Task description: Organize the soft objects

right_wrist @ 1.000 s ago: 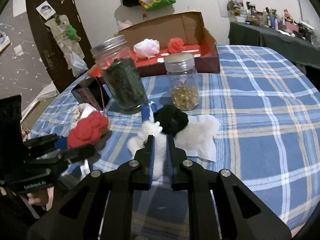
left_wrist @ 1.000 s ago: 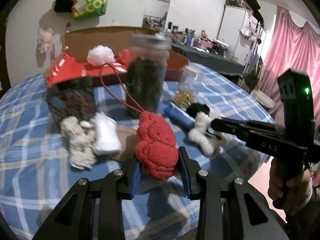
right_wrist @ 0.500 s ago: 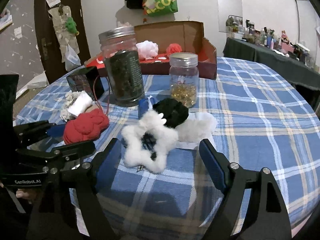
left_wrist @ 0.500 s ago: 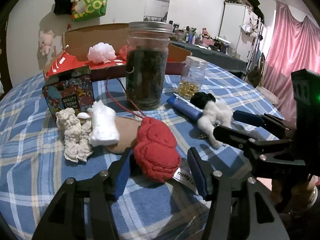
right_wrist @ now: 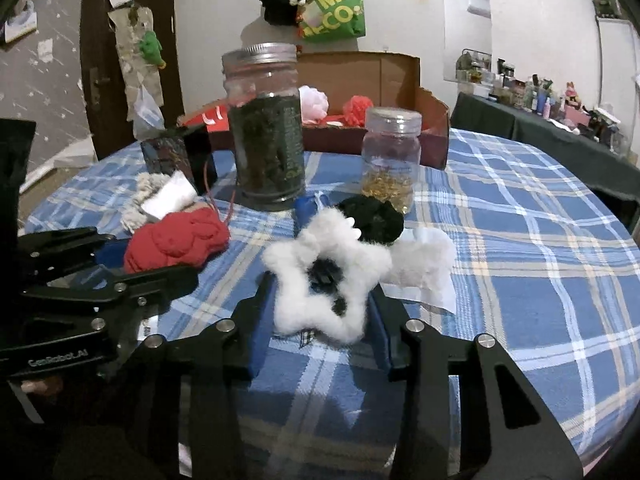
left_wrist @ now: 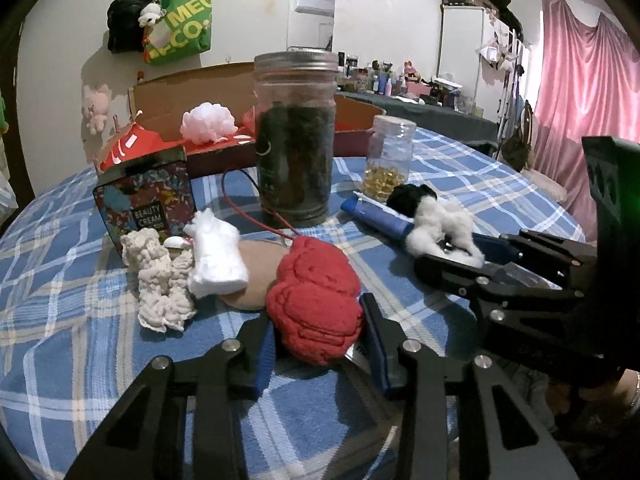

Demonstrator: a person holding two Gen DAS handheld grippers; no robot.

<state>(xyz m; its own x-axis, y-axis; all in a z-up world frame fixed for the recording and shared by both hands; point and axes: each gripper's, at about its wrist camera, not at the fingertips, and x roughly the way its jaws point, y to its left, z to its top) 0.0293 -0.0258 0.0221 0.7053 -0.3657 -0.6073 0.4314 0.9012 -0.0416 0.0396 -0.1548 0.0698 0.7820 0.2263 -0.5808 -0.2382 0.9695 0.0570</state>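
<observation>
Near the table's (right_wrist: 540, 240) front edge, the left gripper (left_wrist: 318, 334), its jaws just closing, pinches a lumpy red knitted toy (left_wrist: 314, 300); the right gripper (right_wrist: 320, 320), also just closing, squeezes a fluffy white star (right_wrist: 324, 276) with a dark centre.

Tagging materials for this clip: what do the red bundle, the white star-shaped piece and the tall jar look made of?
Red bundle: knitted or terry cloth, matte, ribbed folds.
White star-shaped piece: fluffy plush or faux fur with wispy edges; its dark centre is unclear.
Tall jar: clear glossy glass, probably, with a dull grey metal-looking screw lid.
</observation>
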